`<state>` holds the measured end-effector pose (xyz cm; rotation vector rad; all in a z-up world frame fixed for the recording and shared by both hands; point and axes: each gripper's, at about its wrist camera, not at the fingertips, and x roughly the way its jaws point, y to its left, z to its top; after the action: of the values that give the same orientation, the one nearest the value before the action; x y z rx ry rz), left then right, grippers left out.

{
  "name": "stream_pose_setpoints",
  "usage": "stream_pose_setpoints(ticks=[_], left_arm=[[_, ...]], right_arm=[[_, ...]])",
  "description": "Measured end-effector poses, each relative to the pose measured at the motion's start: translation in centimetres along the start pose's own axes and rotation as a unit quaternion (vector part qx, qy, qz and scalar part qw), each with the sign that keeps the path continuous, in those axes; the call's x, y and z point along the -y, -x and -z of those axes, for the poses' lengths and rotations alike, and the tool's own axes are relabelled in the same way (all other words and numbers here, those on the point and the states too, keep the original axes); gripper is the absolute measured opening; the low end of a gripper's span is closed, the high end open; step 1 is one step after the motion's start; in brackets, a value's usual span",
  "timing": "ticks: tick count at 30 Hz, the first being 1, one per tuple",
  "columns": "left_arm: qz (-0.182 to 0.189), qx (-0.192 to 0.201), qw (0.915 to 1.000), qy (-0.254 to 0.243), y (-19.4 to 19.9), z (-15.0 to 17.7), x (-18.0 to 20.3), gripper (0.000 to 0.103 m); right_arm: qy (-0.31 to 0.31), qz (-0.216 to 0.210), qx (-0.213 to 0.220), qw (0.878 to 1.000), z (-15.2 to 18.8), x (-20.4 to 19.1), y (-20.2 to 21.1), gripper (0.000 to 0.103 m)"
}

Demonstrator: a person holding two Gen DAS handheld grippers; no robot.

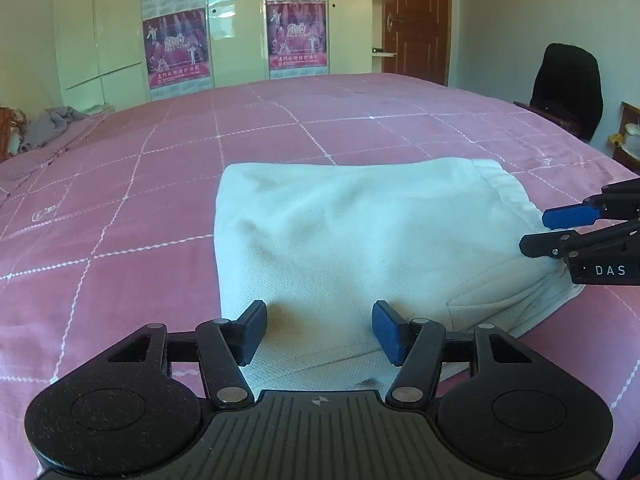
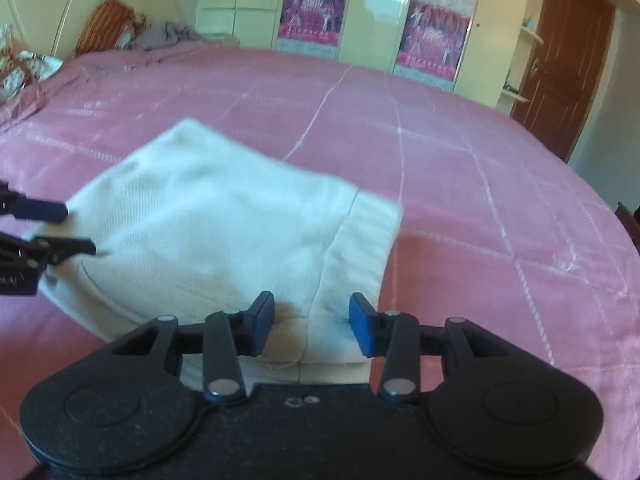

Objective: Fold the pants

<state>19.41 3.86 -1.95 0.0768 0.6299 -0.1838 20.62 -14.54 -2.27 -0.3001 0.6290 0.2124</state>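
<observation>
White pants lie folded into a compact rectangle on the pink bedspread. They also show in the right wrist view, waistband to the right. My left gripper is open, its blue-padded fingers just above the near edge of the pants, holding nothing. My right gripper is open over the near waistband corner, empty. The right gripper shows at the right edge of the left wrist view, and the left gripper shows at the left edge of the right wrist view, both open beside the pants.
Wardrobe doors with pink posters stand beyond the bed. A brown door is at the back right, and a black-draped chair beside the bed. Grey crumpled cloth and a striped pillow lie at the head.
</observation>
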Motion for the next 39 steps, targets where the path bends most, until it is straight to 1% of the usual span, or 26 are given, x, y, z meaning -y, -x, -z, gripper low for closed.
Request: stream_pose_setpoints(ticks=[2, 4, 6, 9, 12, 15, 16, 17, 18, 19, 20, 22, 24, 25, 26, 27, 28, 29, 30, 32, 34, 35, 36, 37, 38, 39], left_arm=[[-0.009, 0.012, 0.9999, 0.006, 0.5, -0.5, -0.7, 0.059], [-0.015, 0.024, 0.9996, 0.006, 0.6, -1.1, -1.4, 0.059], [-0.019, 0.026, 0.9995, 0.005, -0.2, -2.4, -2.2, 0.059], [-0.017, 0.031, 0.9993, 0.011, -2.2, -5.3, -2.9, 0.059], [-0.01, 0.019, 0.9996, 0.019, -5.3, -8.1, -3.1, 0.059], [0.014, -0.005, 0.9992, 0.037, -8.9, -9.5, -2.9, 0.059], [0.013, -0.015, 0.9992, 0.035, -10.0, -9.6, -2.6, 0.059], [0.012, -0.039, 0.9988, 0.028, -11.7, -9.5, -2.2, 0.059], [0.011, -0.078, 0.9966, 0.023, -13.4, -9.1, -1.8, 0.062], [0.012, -0.092, 0.9954, 0.025, -14.5, -8.8, -1.7, 0.067], [0.012, -0.088, 0.9957, 0.026, -14.8, -8.8, -1.7, 0.067], [0.006, -0.089, 0.9957, 0.024, -14.3, -9.4, -1.6, 0.067], [-0.008, -0.045, 0.9989, 0.011, -12.0, -9.6, -1.3, 0.067], [-0.014, -0.043, 0.9989, 0.009, -11.5, -9.5, -1.1, 0.067], [-0.009, -0.055, 0.9984, 0.01, -11.6, -9.2, -0.9, 0.067], [0.0, -0.077, 0.997, 0.008, -12.3, -8.7, -0.6, 0.067], [-0.001, -0.089, 0.996, -0.001, -12.9, -8.0, -0.2, 0.069], [-0.007, -0.079, 0.9969, -0.003, -12.7, -7.8, -0.2, 0.069], [-0.011, -0.08, 0.9968, -0.003, -12.3, -7.9, -0.1, 0.069], [-0.015, -0.063, 0.9979, -0.008, -10.5, -7.8, 0.3, 0.069], [-0.019, -0.041, 0.9988, -0.018, -8.7, -7.6, 0.7, 0.069], [-0.02, -0.037, 0.9989, -0.02, -7.8, -7.4, 0.7, 0.069], [-0.016, -0.044, 0.9986, -0.023, -7.6, -7.1, 1.0, 0.069], [-0.013, -0.064, 0.9973, -0.033, -8.0, -6.5, 1.4, 0.07], [-0.018, -0.071, 0.9964, -0.042, -8.2, -5.8, 1.8, 0.07], [-0.024, -0.063, 0.9967, -0.045, -7.9, -5.3, 2.0, 0.07]], right_arm=[[0.006, 0.003, 0.005, 1.0, -0.2, -0.1, 0.6, 0.042], [-0.013, -0.005, 0.028, 1.0, -0.3, 0.7, 1.4, 0.042], [-0.036, -0.007, 0.043, 0.998, -0.8, 1.6, 1.7, 0.042], [-0.052, -0.005, 0.056, 0.997, -3.2, 2.3, 0.8, 0.041], [-0.043, -0.009, 0.059, 0.997, -6.4, 1.8, -1.4, 0.04], [-0.035, -0.018, 0.041, 0.998, -8.8, 1.0, -4.8, 0.039], [-0.034, -0.023, 0.029, 0.999, -9.4, 0.8, -6.0, 0.039], [-0.034, -0.029, 0.013, 0.999, -9.7, 0.5, -7.3, 0.039], [-0.031, -0.033, -0.006, 0.999, -9.8, 0.3, -8.5, 0.039], [-0.02, -0.029, -0.037, 0.999, -9.7, -0.2, -9.8, 0.04], [-0.004, -0.022, -0.067, 0.997, -9.3, -0.7, -11.1, 0.041], [0.009, -0.014, -0.064, 0.998, -8.9, -1.3, -11.4, 0.042], [0.008, -0.012, -0.048, 0.999, -9.1, -1.5, -10.2, 0.041], [0.001, -0.016, -0.026, 1.0, -9.1, -1.3, -9.0, 0.042], [-0.008, -0.018, -0.006, 1.0, -9.1, -1.1, -7.9, 0.042], [-0.013, -0.016, -0.002, 1.0, -8.9, -1.0, -7.4, 0.043], [-0.013, -0.014, -0.014, 1.0, -8.7, -1.0, -7.7, 0.043], [-0.005, -0.01, -0.041, 0.999, -8.3, -1.3, -8.6, 0.044], [0.008, -0.003, -0.059, 0.998, -7.8, -1.6, -9.3, 0.044], [0.03, 0.01, -0.049, 0.998, -7.7, -2.4, -8.4, 0.044], [0.018, -0.004, -0.016, 1.0, -7.9, -2.4, -6.0, 0.049], [0.014, 0.002, -0.008, 1.0, -7.8, -2.2, -5.1, 0.051], [0.014, 0.008, -0.002, 1.0, -7.6, -2.2, -4.3, 0.055], [0.017, 0.01, 0.001, 1.0, -7.2, -2.2, -3.8, 0.058], [0.023, 0.014, -0.009, 1.0, -6.6, -2.4, -3.9, 0.064], [0.033, 0.02, -0.036, 0.999, -6.0, -2.7, -4.7, 0.067]])
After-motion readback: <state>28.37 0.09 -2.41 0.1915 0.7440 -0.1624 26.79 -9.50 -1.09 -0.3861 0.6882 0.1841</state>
